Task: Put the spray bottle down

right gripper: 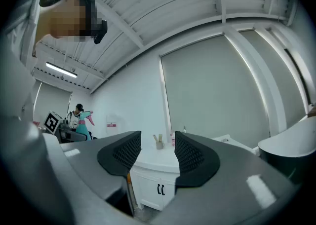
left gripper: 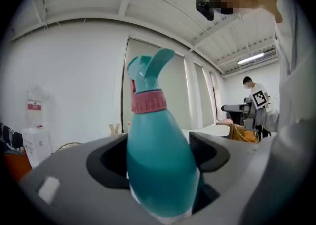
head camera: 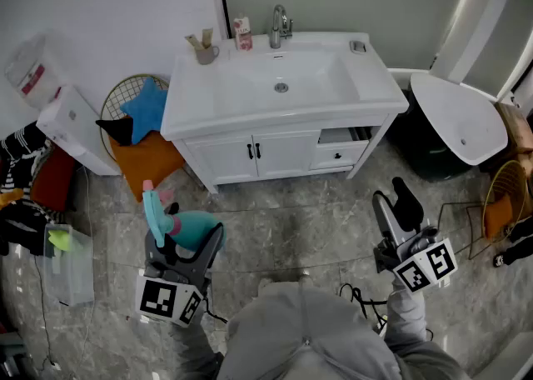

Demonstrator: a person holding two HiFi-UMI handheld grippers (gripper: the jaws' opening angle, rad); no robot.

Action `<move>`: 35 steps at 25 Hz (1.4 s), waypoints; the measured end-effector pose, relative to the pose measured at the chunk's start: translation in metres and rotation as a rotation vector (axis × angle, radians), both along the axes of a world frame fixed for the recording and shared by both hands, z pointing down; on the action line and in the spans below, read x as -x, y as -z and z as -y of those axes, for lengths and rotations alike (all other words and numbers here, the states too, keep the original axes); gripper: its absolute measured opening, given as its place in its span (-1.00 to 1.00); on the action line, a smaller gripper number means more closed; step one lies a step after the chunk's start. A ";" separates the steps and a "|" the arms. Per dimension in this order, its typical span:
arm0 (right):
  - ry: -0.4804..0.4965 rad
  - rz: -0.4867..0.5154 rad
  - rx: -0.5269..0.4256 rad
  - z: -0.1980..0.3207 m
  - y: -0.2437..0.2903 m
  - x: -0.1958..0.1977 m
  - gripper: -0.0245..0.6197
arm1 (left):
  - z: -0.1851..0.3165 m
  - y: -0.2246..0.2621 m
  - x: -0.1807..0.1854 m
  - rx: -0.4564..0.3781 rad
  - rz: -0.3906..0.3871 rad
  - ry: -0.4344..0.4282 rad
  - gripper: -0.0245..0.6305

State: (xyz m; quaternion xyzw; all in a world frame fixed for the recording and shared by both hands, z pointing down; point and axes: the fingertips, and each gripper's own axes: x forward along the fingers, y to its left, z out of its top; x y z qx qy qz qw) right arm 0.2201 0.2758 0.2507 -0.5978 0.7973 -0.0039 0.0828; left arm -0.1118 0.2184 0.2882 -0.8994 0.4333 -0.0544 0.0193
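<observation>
Head view: the left gripper (head camera: pixel 187 247) holds the teal spray bottle (head camera: pixel 198 227) in the air above the floor (head camera: pixel 316 228), in front of the white sink counter (head camera: pixel 250 112). Left gripper view: jaws pinch the spray bottle's body. Right gripper view: the right gripper (right gripper: pixel 154 156) has its jaws spread, with nothing between them.

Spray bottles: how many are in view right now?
1. The teal spray bottle is clamped in the left gripper, above the floor in front of the vanity. Others could be hidden inside the cabinet.
</observation>
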 end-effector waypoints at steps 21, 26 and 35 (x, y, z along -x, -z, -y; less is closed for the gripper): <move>0.046 -0.004 -0.004 0.017 0.000 0.006 -0.27 | 0.012 -0.006 0.002 0.012 0.009 0.026 0.33; 0.089 -0.021 -0.031 0.017 0.004 0.008 -0.27 | 0.013 -0.006 -0.005 0.014 0.010 0.039 0.33; 0.127 0.021 -0.012 0.036 -0.003 -0.024 -0.27 | 0.022 -0.003 -0.042 0.005 0.045 0.057 0.33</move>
